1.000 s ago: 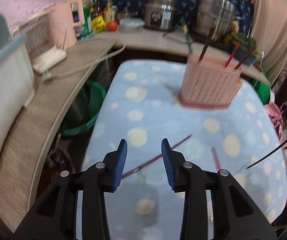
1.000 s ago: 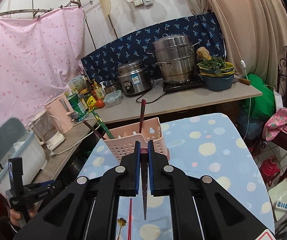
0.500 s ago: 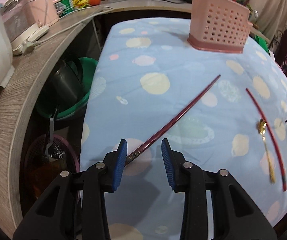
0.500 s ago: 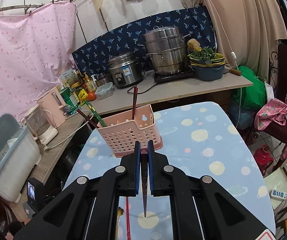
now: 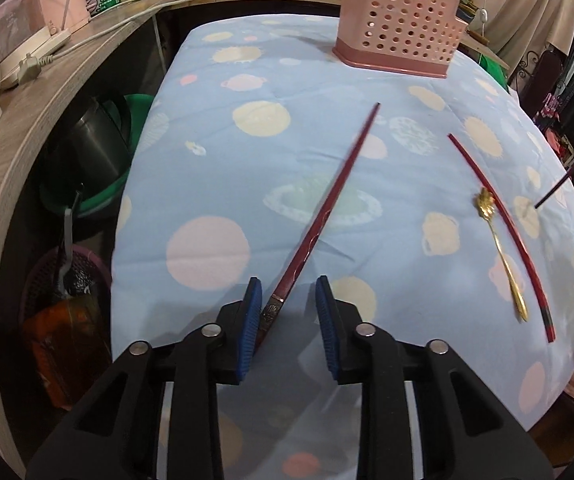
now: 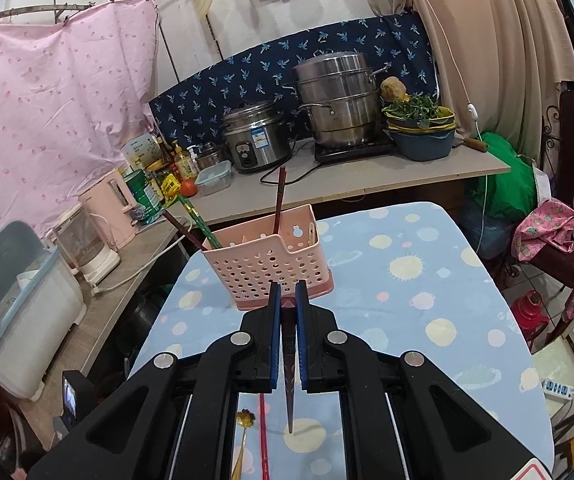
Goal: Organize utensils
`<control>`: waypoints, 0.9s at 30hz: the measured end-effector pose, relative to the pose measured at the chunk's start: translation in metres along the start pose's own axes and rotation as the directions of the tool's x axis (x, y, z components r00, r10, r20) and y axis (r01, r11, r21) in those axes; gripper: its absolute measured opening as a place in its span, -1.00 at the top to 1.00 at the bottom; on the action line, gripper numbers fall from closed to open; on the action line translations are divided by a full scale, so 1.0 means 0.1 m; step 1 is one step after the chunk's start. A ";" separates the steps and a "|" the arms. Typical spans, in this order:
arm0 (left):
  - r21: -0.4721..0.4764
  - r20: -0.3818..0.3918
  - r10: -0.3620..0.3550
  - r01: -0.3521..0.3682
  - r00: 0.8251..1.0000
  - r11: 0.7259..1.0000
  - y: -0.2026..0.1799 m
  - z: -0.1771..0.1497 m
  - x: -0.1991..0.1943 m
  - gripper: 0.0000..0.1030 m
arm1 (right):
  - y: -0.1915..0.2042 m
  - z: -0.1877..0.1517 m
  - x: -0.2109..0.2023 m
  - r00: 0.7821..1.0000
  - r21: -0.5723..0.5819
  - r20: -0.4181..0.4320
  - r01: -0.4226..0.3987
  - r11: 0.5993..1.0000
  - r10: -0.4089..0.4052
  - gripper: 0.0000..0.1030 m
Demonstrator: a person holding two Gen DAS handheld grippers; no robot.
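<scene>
A dark red chopstick (image 5: pixel 329 204) lies on the blue dotted tablecloth (image 5: pixel 215 152). Its near end sits between the fingers of my open left gripper (image 5: pixel 288 308), close to the left pad. A thinner red chopstick (image 5: pixel 499 232) and a gold spoon (image 5: pixel 501 252) lie at the right. My right gripper (image 6: pixel 288 312) is shut on a dark chopstick (image 6: pixel 289 392) that points down, above the table. The pink perforated utensil basket (image 6: pixel 265 264) stands beyond it and holds several sticks; it also shows in the left wrist view (image 5: pixel 397 20).
A wooden counter (image 5: pixel 19 136) curves along the left with a pink kettle (image 6: pixel 111 208) and a white appliance. Pots (image 6: pixel 335 100) and a rice cooker (image 6: pixel 255 136) stand on the back counter. A green bin (image 5: pixel 127 152) sits below the table's left edge.
My left gripper has dropped low over the table and closed in on the near end of the dark red chopstick. My right gripper keeps its chopstick and has moved slightly toward the basket.
</scene>
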State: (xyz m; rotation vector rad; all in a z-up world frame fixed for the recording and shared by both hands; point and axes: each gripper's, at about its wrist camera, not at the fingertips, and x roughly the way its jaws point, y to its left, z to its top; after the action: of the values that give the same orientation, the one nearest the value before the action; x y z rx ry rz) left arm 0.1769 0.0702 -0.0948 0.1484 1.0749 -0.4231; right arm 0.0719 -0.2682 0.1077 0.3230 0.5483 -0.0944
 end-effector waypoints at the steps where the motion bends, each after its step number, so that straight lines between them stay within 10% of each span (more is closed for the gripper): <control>1: -0.007 0.000 -0.004 0.004 1.000 1.000 -0.03 -0.04 -0.02 0.53 | 0.00 -0.01 0.00 1.000 0.000 -0.002 -0.002 1.000 0.002 0.86; 27: -0.142 0.012 0.016 -0.014 1.000 0.990 -0.29 -0.42 -0.30 0.87 | 0.04 -0.17 -0.09 0.999 0.001 -0.020 -0.037 0.999 0.037 0.86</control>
State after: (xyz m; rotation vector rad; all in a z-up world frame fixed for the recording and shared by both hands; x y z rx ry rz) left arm 0.1187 0.0656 -0.0858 0.0274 1.0867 -0.3319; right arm 0.0567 -0.2590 0.0995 0.3350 0.5616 -0.0562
